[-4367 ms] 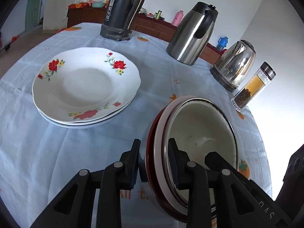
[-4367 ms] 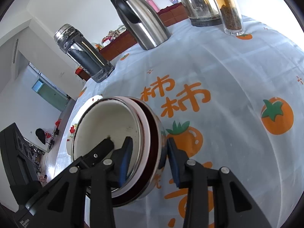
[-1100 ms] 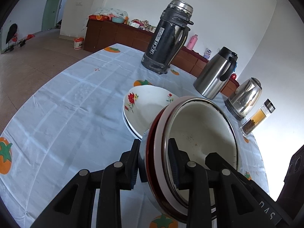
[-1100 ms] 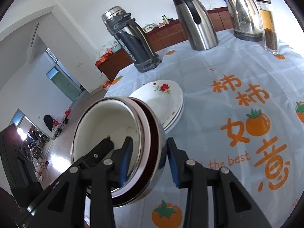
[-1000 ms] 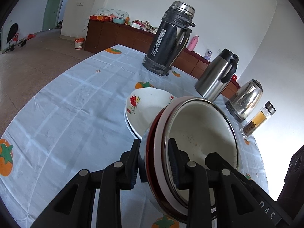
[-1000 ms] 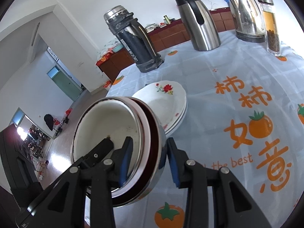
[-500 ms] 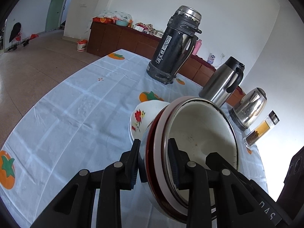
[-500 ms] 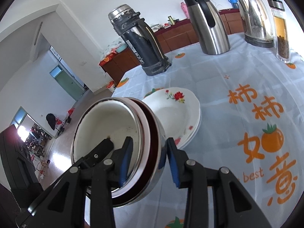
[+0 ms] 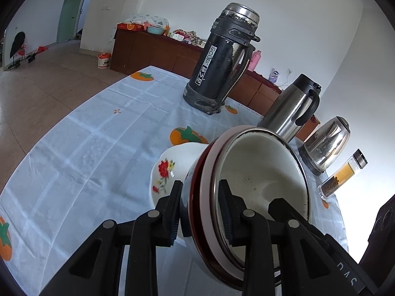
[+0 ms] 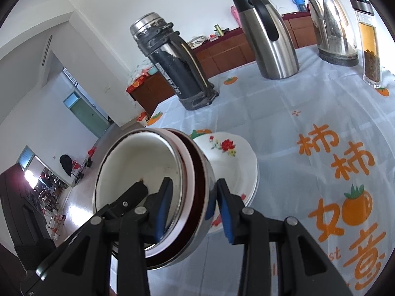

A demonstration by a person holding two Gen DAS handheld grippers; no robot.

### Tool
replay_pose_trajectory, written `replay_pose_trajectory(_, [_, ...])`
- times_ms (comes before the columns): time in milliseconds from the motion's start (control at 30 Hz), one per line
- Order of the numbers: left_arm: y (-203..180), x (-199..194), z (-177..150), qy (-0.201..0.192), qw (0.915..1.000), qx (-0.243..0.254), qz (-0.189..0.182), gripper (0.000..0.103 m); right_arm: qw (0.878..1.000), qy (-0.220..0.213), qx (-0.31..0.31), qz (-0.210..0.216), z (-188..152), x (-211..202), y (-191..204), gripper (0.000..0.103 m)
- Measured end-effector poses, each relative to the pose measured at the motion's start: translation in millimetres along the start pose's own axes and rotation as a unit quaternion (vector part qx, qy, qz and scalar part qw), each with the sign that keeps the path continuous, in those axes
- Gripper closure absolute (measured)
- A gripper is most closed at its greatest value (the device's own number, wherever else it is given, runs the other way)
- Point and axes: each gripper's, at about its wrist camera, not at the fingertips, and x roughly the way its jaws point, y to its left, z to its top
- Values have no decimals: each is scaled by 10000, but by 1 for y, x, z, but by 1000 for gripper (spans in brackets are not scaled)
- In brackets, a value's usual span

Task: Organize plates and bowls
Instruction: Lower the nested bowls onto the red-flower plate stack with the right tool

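My left gripper [image 9: 199,208] & right gripper [image 10: 193,207] each clamp opposite rims of the nested bowls [image 9: 261,180], jaws only partly apart. Stack's held tilted in the air, just over the flowered plates [image 10: 229,162] on the tablecloth [image 9: 98,133].

Glossy metal bowls [image 9: 261,172], glazed floral plates [image 10: 229,157], thin cloth tablecloth [image 9: 98,148]

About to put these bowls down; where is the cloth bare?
Bare cloth left of the flowered plates, and the lettered stretch to their right. Crowded at the back: black flask, steel jug, kettle, jar.
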Motion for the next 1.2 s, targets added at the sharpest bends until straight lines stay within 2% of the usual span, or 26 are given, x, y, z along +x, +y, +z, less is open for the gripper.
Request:
replay_pose_trajectory(567, [-2, 47, 17, 269, 9995, -140, 28, 71, 9997, 129, 145, -165, 26, 40, -17, 66])
replay_pose_trajectory(1200, [3, 71, 21, 416, 9987, -176, 223, 71, 9990, 260, 30, -351, 33, 64, -17, 68])
